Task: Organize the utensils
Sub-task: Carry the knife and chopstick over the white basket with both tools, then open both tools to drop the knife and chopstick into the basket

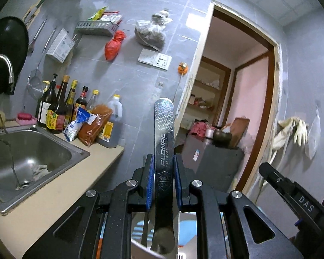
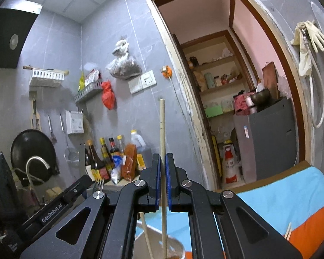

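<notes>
In the left wrist view, a flat steel utensil handle marked FLONAL stands upright, and my left gripper is shut on it with both blue pads against its edges. Its lower end drops out of sight toward a shiny holder rim. My right gripper is shut on a wooden chopstick that also stands upright, its lower end reaching into a steel cup. A second chopstick leans in that cup. Each view catches the other gripper at its edge: the right gripper and the left gripper.
A steel sink sits in the beige counter at left, with sauce bottles and packets behind it. Fork tines show by the left gripper. A blue and orange cloth lies at right with loose chopsticks. An open doorway is ahead.
</notes>
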A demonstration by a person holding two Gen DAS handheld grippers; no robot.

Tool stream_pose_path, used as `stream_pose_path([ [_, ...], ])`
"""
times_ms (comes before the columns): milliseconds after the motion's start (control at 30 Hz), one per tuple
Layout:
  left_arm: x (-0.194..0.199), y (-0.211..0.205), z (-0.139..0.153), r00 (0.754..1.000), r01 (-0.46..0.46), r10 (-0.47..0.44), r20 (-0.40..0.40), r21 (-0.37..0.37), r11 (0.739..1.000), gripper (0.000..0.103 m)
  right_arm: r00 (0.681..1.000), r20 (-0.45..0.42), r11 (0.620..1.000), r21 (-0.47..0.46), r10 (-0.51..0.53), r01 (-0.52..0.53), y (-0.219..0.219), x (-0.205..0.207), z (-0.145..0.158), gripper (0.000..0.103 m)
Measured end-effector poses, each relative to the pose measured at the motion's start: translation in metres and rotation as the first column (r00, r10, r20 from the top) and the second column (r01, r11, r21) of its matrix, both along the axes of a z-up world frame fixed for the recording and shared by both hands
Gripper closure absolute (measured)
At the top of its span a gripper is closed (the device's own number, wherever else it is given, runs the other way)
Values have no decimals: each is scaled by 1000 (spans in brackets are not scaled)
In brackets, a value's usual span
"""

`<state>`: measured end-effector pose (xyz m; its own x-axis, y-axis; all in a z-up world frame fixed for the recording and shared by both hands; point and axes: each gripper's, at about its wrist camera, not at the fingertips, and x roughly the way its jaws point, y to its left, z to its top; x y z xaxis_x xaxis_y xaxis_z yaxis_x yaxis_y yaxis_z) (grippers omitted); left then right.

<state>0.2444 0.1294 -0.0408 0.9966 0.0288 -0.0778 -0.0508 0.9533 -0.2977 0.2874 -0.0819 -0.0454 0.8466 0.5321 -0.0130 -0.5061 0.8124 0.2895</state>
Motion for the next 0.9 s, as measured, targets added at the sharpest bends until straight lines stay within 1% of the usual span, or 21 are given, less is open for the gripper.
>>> stream_pose_path([
  [133,-3,-1,0,999,23,-24,-38,-6,1000,89,999,-38,1000,-15,15,-16,-1,-3,-3,99],
  [200,-5,-1,3,997,43,-43,-59,0,999,88,997,-74,999,-30,20,-23,0,-2,-1,97],
  [267,-8,0,6,994,71,-72,-79,-13,997,88,994,-108,999,-31,29,-33,-2,-1,1,96],
  [333,-13,3,12,993,78,-81,-86,-37,996,82,992,-122,999,-15,27,-29,-8,-3,5,93],
  [367,-15,3,15,992,82,-86,-92,-46,996,75,992,-126,1000,-7,23,-24,-11,-5,8,88],
  [400,-18,4,19,992,81,-86,-97,-48,996,70,992,-127,1000,-2,21,-21,-14,-6,10,79],
  [433,-20,3,24,992,77,-82,-101,-44,996,69,992,-128,1000,5,18,-17,-17,-7,14,77],
  [467,-23,2,30,992,76,-79,-103,-36,996,64,992,-126,1000,12,15,-13,-23,-10,20,74],
  [500,-25,-1,36,991,75,-78,-110,-27,997,56,992,-125,1000,8,10,-9,-27,-11,24,68],
  [533,-28,-3,42,991,68,-69,-116,-20,998,50,992,-126,1000,1,4,-4,-29,-12,27,63],
  [600,-32,-9,52,991,48,-48,-123,-7,999,20,992,-123,1000,-8,-13,12,-39,-17,37,35],
  [633,-35,-14,57,992,32,-31,-121,6,999,14,992,-120,1000,-16,-28,26,-44,-20,42,28],
  [667,-37,-19,60,993,21,-18,-118,18,1000,3,992,-117,999,-27,-39,36,-48,-22,45,18],
  [700,-38,-25,62,993,3,1,-119,34,999,2,992,-114,997,-49,-57,52,-54,-24,49,9],
  [767,-40,-39,64,991,-37,46,-124,69,997,2,989,-114,994,-75,-90,82,-66,-27,52,0],
  [833,-45,-54,64,991,-63,74,-109,102,993,2,988,-109,992,-82,-107,98,-78,-30,54,0],
  [900,-54,-71,63,993,-85,94,-67,138,987,2,988,-94,989,-91,-124,115,-90,-34,55,0],
])
